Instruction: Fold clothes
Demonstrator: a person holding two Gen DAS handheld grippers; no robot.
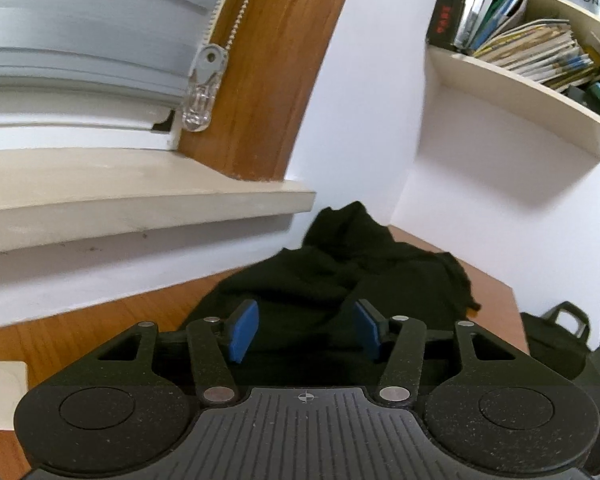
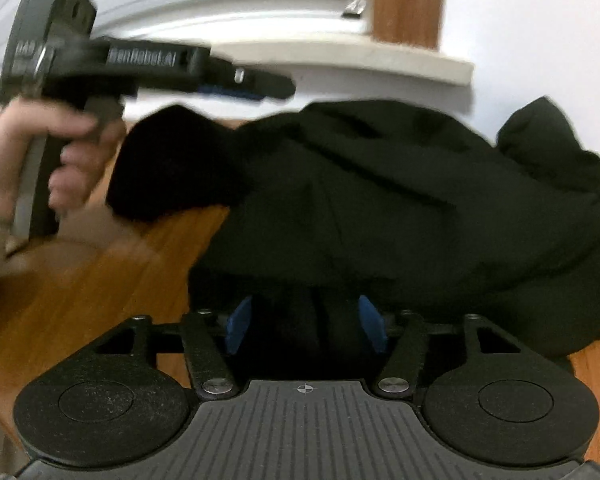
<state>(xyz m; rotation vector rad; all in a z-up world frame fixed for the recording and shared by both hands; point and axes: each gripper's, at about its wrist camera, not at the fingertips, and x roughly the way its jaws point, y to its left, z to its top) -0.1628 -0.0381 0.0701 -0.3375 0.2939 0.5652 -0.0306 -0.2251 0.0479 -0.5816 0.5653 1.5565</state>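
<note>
Meanwhile both claws, left (image 1: 306, 330) and right (image 2: 306, 324), gape empty over the black garment (image 2: 400, 200) (crumpled).

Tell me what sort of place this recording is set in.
Probably a home room or study: a wooden table under a window sill with a blind, a wall shelf crammed with books, and a black garment heaped on the table.

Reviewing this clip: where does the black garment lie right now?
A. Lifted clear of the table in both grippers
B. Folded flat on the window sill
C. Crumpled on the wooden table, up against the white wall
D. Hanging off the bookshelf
C: the black garment sits bunched on the wooden table, its far end against the wall below the window sill.
</note>
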